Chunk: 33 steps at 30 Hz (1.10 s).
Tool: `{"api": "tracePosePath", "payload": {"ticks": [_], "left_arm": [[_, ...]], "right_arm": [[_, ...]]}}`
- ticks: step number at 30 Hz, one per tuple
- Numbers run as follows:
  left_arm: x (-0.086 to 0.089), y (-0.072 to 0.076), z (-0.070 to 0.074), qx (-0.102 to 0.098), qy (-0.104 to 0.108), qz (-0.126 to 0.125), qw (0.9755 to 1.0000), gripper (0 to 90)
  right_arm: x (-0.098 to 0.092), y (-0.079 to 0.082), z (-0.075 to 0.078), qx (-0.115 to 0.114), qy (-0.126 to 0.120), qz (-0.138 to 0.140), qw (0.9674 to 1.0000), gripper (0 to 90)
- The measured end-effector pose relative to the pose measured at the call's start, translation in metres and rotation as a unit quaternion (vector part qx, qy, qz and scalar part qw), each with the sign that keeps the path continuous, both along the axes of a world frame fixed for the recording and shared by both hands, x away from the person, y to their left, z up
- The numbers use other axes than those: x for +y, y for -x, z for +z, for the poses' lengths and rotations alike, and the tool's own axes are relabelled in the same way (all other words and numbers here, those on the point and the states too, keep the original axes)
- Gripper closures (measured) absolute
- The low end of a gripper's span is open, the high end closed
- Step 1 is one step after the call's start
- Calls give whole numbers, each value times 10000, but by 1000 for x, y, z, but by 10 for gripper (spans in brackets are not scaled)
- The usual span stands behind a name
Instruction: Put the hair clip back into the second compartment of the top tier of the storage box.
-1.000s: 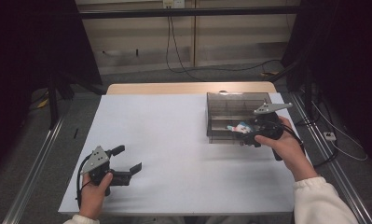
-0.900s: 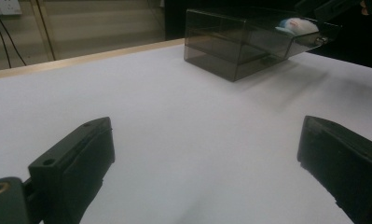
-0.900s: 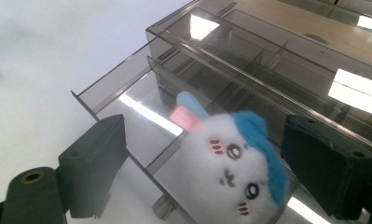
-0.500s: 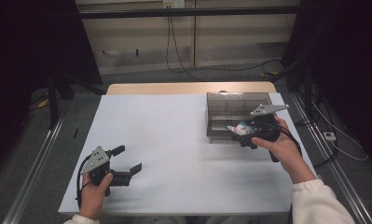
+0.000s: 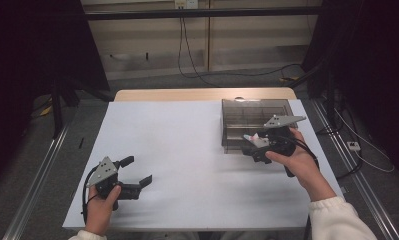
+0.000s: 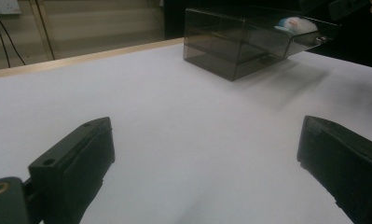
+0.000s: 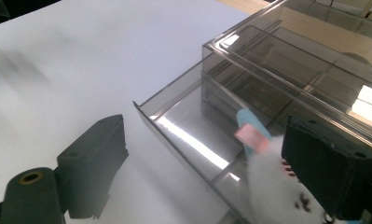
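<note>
**Soft toy over open drawer, right jaws wide**

Right gripper [image 7: 207,163] jaws spread wide, just been opening a touch; small white plush toy [image 7: 272,186] with blue tip and pink tag sits by the right-hand jaw, over the pulled-out drawer [image 7: 193,135]. Touching that pad or only lying against it: cannot tell; no squeeze from both sides. Left gripper [image 6: 207,172] jaws fully apart, nothing between, parked low over the white table cover [image 5: 187,150], well apart from the box.

Handling, as a guess: light, squashy, fuzzy, non-fragile; no slip risk on pads, but tag or fur could snag. Best taken across the body, not by the tag.

Edges: thin clear drawer front lip just ahead of the jaws, divider ribs inside, smoked organiser box [image 5: 254,117] top overhanging behind. Likely slides or tips if bumped. Open room: whole left and centre of table bare; table edge just beside the box on the right.
</note>
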<state>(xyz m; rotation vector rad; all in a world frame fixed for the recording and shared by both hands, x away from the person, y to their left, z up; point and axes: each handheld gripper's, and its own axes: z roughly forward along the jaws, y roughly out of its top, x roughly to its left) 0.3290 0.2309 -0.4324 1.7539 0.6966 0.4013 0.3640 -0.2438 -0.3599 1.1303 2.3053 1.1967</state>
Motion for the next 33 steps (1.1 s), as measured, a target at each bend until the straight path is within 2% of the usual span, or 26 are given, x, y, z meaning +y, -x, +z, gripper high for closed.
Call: {"api": "tracePosePath", "payload": {"ticks": [17, 33], "left_arm": [[0, 0, 0, -8, 8, -1, 10000, 40], [0, 0, 0, -4, 29, -5, 10000, 40]], "right_arm": [[20, 13, 2, -36, -149, 377, 9992, 134], [36, 28, -6, -14, -182, 764, 9969, 142]]}}
